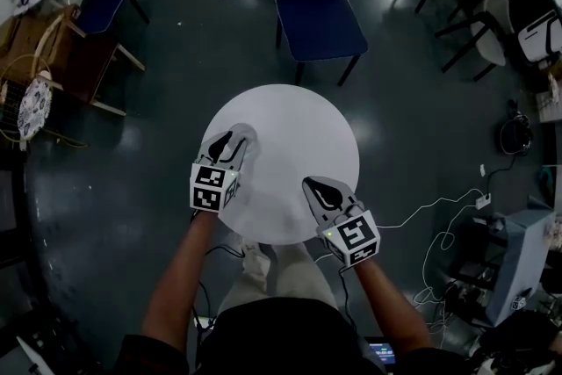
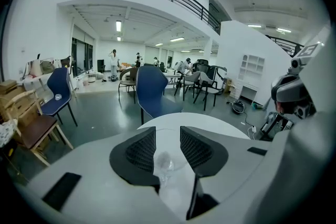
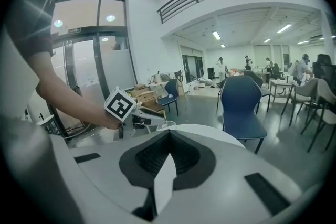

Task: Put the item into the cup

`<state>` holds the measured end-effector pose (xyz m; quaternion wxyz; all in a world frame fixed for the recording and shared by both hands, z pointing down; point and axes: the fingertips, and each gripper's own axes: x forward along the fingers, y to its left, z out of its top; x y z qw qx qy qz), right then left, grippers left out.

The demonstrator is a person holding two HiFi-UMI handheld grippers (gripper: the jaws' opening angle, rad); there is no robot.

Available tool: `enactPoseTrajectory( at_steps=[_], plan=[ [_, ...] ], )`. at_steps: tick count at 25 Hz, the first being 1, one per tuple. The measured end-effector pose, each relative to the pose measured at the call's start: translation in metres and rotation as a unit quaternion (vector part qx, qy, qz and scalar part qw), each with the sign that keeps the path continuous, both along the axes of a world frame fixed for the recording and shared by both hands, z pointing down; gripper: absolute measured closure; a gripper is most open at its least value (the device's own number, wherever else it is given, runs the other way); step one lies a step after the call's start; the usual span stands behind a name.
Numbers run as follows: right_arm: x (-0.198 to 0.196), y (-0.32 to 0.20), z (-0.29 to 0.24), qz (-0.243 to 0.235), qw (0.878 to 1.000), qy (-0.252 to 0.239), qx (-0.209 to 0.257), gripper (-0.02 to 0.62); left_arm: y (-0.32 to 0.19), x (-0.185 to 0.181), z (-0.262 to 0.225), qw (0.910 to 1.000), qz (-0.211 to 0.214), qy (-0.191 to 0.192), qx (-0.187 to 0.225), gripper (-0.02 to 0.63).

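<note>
One white item, a thin flat slip seen edge-on, is pinched in the right tongs, jaws pressed together on it; its long axis runs along the jaws, back toward the camera. One clear cup sits between the spread jaws of the left tongs; whether it stands upright I cannot tell. Over the one round white tabletop, the left tongs are at 8 o'clock and the right at 5 o'clock

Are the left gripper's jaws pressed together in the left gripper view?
No, the jaws of the left gripper stand apart, with a clear cup between them.
</note>
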<state>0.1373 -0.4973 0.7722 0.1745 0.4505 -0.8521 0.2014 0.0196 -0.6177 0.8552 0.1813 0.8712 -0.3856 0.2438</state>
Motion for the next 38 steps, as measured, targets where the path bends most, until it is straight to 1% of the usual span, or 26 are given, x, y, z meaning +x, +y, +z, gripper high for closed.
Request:
enactPoseTrajectory(
  at_steps=[5, 9, 14, 18, 22, 25, 28, 30, 35, 38],
  plan=[
    [0.003, -0.001, -0.011, 0.001, 1.000, 0.002, 0.010, 0.580, 0.004, 0.003, -0.013, 1.0000, 0.001, 0.003, 0.007, 0.457],
    [-0.006, 0.001, -0.028, -0.003, 1.000, 0.003, 0.018, 0.580, 0.014, -0.001, -0.037, 0.9998, 0.004, 0.015, 0.015, 0.460],
    [-0.022, 0.002, -0.048, -0.007, 0.999, 0.001, 0.035, 0.580, 0.021, -0.017, -0.070, 0.9990, -0.002, 0.029, 0.035, 0.506],
    [-0.031, 0.012, -0.065, -0.007, 0.999, -0.004, 0.043, 0.580, 0.043, -0.030, -0.091, 0.9984, -0.006, 0.037, 0.041, 0.532],
    [-0.039, 0.017, -0.090, -0.007, 0.998, -0.002, 0.061, 0.580, 0.063, -0.042, -0.109, 0.9983, -0.003, 0.039, 0.042, 0.548],
    [-0.049, 0.021, -0.110, -0.008, 0.997, -0.002, 0.071, 0.580, 0.077, -0.054, -0.129, 0.9977, -0.004, 0.043, 0.053, 0.558],
    [-0.052, 0.028, -0.125, 0.000, 0.997, -0.010, 0.079, 0.580, 0.090, -0.061, -0.151, 0.9963, -0.010, 0.057, 0.064, 0.565],
    [-0.055, 0.035, -0.135, 0.000, 0.996, -0.003, 0.088, 0.580, 0.101, -0.063, -0.165, 0.9952, -0.011, 0.065, 0.072, 0.569],
    [-0.078, 0.057, -0.157, -0.024, 0.993, 0.023, 0.111, 0.580, 0.133, -0.070, -0.199, 0.9916, -0.004, 0.090, 0.092, 0.585],
    [-0.094, 0.067, -0.169, -0.030, 0.992, 0.022, 0.121, 0.580, 0.152, -0.079, -0.218, 0.9893, 0.005, 0.103, 0.104, 0.589]
  ],
)
